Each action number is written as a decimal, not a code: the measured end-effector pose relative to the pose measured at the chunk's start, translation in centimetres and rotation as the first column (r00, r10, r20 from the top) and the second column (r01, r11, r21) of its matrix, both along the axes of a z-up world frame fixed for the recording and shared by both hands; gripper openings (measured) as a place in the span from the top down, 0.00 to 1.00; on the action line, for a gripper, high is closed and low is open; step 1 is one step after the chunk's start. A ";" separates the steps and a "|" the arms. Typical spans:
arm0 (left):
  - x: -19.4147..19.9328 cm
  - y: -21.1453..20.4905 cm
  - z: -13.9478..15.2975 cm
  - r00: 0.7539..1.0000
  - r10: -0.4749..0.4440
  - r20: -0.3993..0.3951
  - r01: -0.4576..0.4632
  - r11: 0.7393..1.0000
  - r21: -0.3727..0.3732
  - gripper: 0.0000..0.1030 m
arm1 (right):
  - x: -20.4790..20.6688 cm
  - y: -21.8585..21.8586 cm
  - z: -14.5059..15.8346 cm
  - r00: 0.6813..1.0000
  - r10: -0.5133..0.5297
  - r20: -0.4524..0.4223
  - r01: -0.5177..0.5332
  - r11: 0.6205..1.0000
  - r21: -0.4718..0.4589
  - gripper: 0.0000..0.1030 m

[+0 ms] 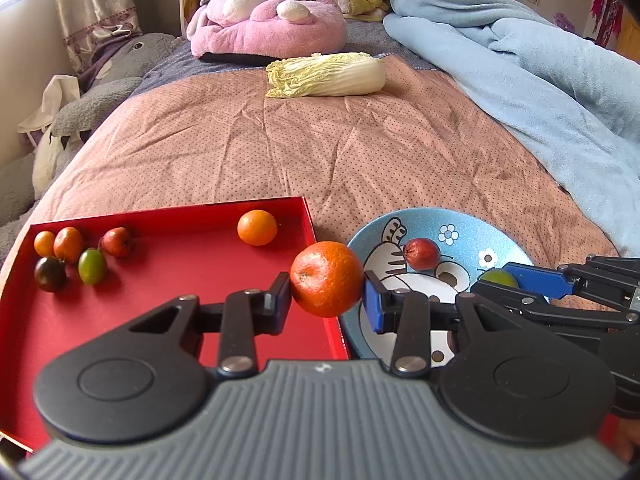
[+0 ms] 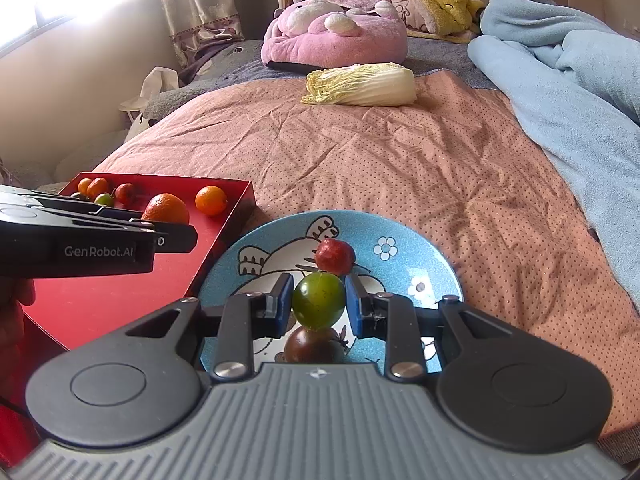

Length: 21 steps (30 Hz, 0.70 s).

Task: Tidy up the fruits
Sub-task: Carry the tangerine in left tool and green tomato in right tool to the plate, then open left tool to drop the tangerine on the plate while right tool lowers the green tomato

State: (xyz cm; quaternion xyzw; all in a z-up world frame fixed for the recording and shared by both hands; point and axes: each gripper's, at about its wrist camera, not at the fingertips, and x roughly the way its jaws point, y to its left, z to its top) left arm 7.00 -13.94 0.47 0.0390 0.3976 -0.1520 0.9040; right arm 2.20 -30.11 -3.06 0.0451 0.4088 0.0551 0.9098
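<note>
My left gripper [image 1: 327,292] is shut on a large orange mandarin [image 1: 327,278], held over the right edge of the red tray [image 1: 160,320]. The tray holds a small orange [image 1: 257,227] and, at its far left, several small fruits, among them a green one [image 1: 92,266] and a dark tomato [image 1: 50,274]. My right gripper [image 2: 319,304] is shut on a green fruit [image 2: 319,300] just above the blue cartoon plate [image 2: 424,248]. On the plate lie a red fruit [image 2: 334,256] and a dark tomato [image 2: 314,345]. The mandarin also shows in the right wrist view [image 2: 166,209].
The tray and plate [image 1: 460,224] rest on a pink dotted bedspread [image 1: 320,152]. A napa cabbage [image 1: 326,75] lies further back. A pink plush [image 1: 268,20] and a blue blanket [image 1: 540,80] lie at the head and right side of the bed.
</note>
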 end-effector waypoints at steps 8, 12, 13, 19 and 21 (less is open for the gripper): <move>0.2 -1.5 -0.2 1.000 -0.031 -0.002 0.031 0.999 -0.007 0.60 | -0.5 -0.8 0.0 1.000 -0.011 0.000 0.011 1.000 -0.003 0.68; 0.5 -2.5 -0.5 0.999 -0.048 -0.003 0.048 0.999 -0.001 0.60 | -0.9 -1.4 0.0 1.000 -0.021 -0.004 0.020 1.000 -0.004 0.68; 0.6 -2.7 -0.6 0.999 -0.050 -0.004 0.050 0.999 -0.001 0.60 | -1.0 -1.6 -0.1 1.000 -0.023 -0.005 0.023 1.000 -0.003 0.68; 1.4 -3.9 -1.2 0.998 -0.062 -0.018 0.062 0.998 -0.011 0.60 | -1.5 -2.4 -0.1 0.999 -0.034 -0.009 0.034 0.999 0.006 0.68; 1.7 -4.4 -1.5 0.997 -0.068 -0.020 0.068 0.998 -0.005 0.60 | -1.6 -2.7 -0.2 0.999 -0.037 -0.012 0.038 0.999 0.009 0.68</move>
